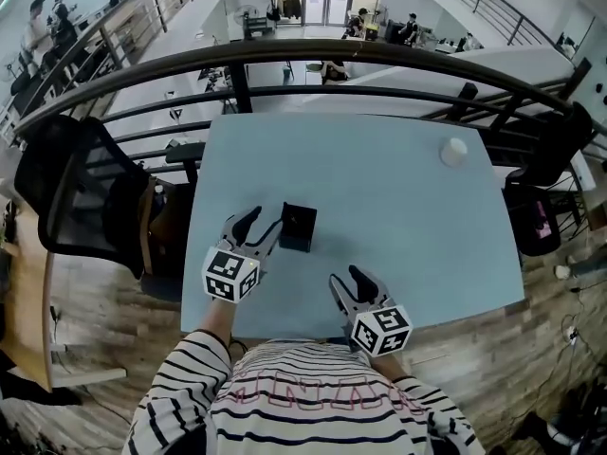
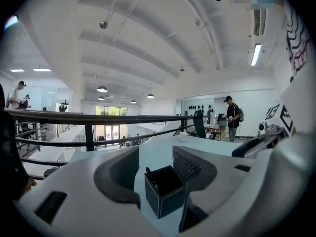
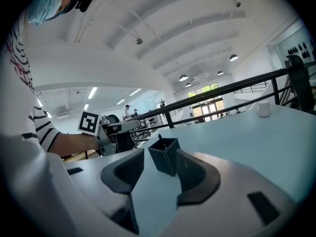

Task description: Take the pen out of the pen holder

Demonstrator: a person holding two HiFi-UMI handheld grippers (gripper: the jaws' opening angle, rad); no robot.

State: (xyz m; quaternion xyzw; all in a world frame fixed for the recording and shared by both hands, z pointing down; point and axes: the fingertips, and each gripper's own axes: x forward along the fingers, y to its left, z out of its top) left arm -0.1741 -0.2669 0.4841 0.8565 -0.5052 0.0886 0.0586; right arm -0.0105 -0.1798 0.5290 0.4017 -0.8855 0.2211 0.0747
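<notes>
A pale blue tabletop point(image 1: 398, 207) carries everything. The left tool point(image 1: 268, 217) rests with its jaws apart and nothing gripped, just left of the holder. The right tool point(image 1: 343, 274) lies nearer the person, jaws also apart and empty. The black square holder point(image 1: 298, 227) stands upright, and a white cup point(image 1: 454, 152) sits far off to the right. The dark pen point(image 2: 150, 176) leans inside the holder.

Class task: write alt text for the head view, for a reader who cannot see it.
A black square pen holder stands on a pale blue table, seen from above. The person's left tool, jaws apart, is just left of it; the right tool, also open, is nearer the person. A white cup sits at the far right.
</notes>
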